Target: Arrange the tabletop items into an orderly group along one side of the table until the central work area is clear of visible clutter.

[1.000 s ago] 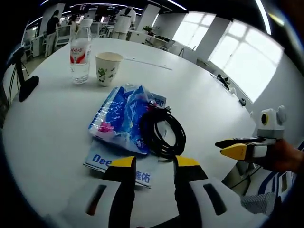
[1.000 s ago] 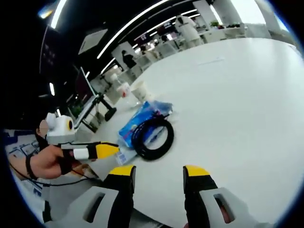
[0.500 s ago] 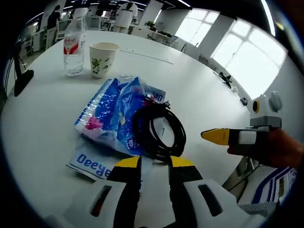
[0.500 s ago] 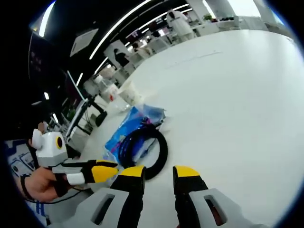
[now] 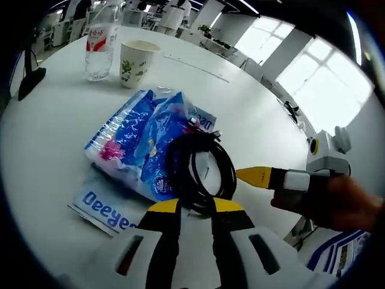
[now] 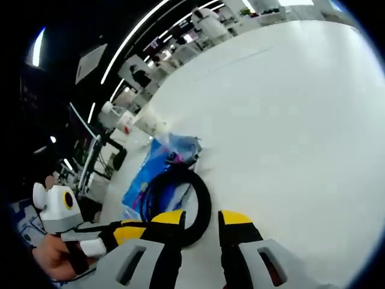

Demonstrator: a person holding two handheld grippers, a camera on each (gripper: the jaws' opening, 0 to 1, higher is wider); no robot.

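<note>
A black cable coil [image 5: 201,168] lies on the white table [image 5: 54,132], partly on a blue snack packet [image 5: 141,141]. Under the packet is a white card with blue letters [image 5: 102,208]. My left gripper [image 5: 195,208] stands open with a narrow gap, and the coil's near edge is right at its tips. My right gripper [image 5: 249,176] comes in from the right, its yellow tip beside the coil's right edge. In the right gripper view the coil [image 6: 201,201] lies just ahead of my right gripper [image 6: 202,218], which is narrowly open over bare table. My left gripper [image 6: 123,233] is at the coil's left.
A water bottle [image 5: 99,42] and a paper cup [image 5: 137,63] stand together at the far side of the table. A black stand [image 5: 30,78] sits at the left edge. Desks and people fill the room behind. The table edge runs close beneath both grippers.
Both grippers have closed in on the coil from opposite sides. Their jaws have narrowed from a wide gap to a small one. The table items have not moved.
</note>
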